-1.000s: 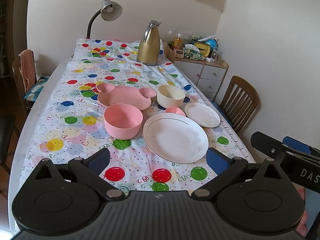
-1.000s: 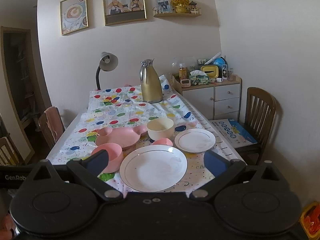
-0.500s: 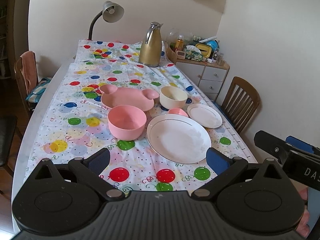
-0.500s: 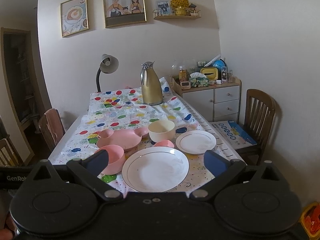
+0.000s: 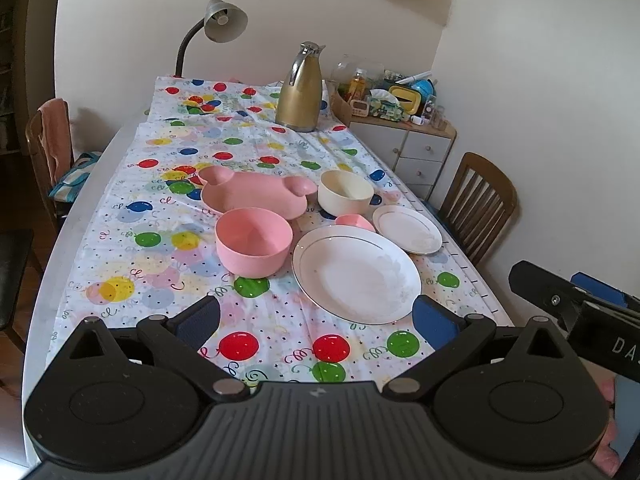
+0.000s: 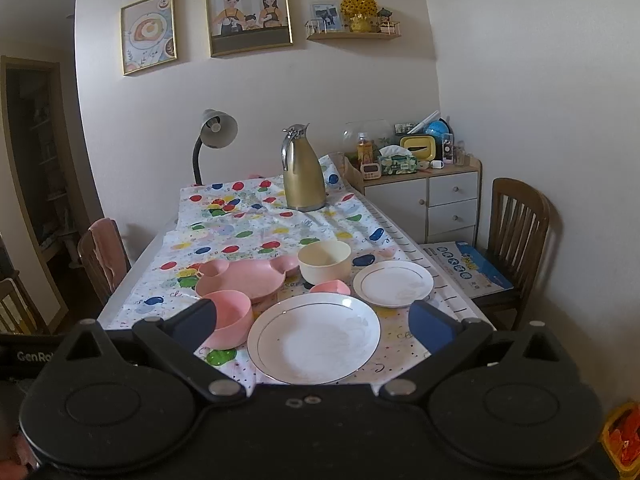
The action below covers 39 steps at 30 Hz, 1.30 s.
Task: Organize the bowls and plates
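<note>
On the balloon-print tablecloth (image 5: 132, 240) sit a large white plate (image 5: 356, 274) (image 6: 314, 338), a small white plate (image 5: 407, 229) (image 6: 393, 283), a pink bowl (image 5: 254, 240) (image 6: 228, 322), a pink mouse-shaped plate (image 5: 252, 194) (image 6: 240, 278), a cream bowl (image 5: 346, 192) (image 6: 325, 261) and a small pink dish (image 5: 355, 222) (image 6: 330, 288). My left gripper (image 5: 316, 322) is open and empty, held above the table's near end. My right gripper (image 6: 312, 326) is open and empty, held before the large plate; it also shows in the left wrist view (image 5: 576, 300).
A gold thermos jug (image 5: 300, 90) (image 6: 303, 170) and a desk lamp (image 5: 220, 24) stand at the far end. A cluttered white cabinet (image 6: 424, 192) and a wooden chair (image 6: 516, 232) are on the right; another chair (image 5: 50, 148) is on the left.
Both grippers have drawn back slightly and risen, so the dishes look a little farther off. No dish has moved. Both stay open.
</note>
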Motion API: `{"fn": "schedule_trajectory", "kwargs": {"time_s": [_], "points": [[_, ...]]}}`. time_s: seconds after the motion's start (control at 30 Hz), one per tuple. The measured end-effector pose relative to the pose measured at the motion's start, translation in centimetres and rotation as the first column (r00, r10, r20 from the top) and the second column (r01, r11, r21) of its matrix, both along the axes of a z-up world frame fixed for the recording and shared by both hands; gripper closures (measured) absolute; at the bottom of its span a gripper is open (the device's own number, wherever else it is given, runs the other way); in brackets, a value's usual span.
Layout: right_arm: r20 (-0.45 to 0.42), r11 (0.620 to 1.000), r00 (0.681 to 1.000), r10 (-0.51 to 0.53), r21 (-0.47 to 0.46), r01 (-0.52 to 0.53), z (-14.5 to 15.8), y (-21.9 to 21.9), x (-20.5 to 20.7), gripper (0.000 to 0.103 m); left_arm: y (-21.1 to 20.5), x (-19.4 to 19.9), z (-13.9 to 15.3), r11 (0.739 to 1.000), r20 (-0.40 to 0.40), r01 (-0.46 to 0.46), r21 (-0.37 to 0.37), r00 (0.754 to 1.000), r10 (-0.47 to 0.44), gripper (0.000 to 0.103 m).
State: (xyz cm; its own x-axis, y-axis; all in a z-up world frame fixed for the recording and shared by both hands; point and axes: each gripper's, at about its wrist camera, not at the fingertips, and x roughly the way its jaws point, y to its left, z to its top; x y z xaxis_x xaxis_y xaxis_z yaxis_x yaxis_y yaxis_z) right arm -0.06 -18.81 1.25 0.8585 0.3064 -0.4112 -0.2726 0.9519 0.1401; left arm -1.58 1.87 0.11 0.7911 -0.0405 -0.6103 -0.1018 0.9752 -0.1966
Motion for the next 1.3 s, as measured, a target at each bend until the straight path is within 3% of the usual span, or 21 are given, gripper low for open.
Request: {"fn": "schedule_trajectory", "kwargs": {"time_s": [0.8, 1.3], "points": [[0.014, 1.0, 1.0, -0.018, -0.007, 0.018, -0.5, 0.2, -0.4, 0.0, -0.2, 0.1, 0.4, 1.0, 0.023, 0.015, 0.001, 1.0, -0.015, 0.0], [-0.035, 1.0, 0.999, 0.015, -0.019, -0.016, -1.8, -1.4, 5.4, 0.002, -1.2, 5.8, -1.5, 1.0, -0.047, -0.021, -0.004, 0.999, 0.021, 0.0]]}}
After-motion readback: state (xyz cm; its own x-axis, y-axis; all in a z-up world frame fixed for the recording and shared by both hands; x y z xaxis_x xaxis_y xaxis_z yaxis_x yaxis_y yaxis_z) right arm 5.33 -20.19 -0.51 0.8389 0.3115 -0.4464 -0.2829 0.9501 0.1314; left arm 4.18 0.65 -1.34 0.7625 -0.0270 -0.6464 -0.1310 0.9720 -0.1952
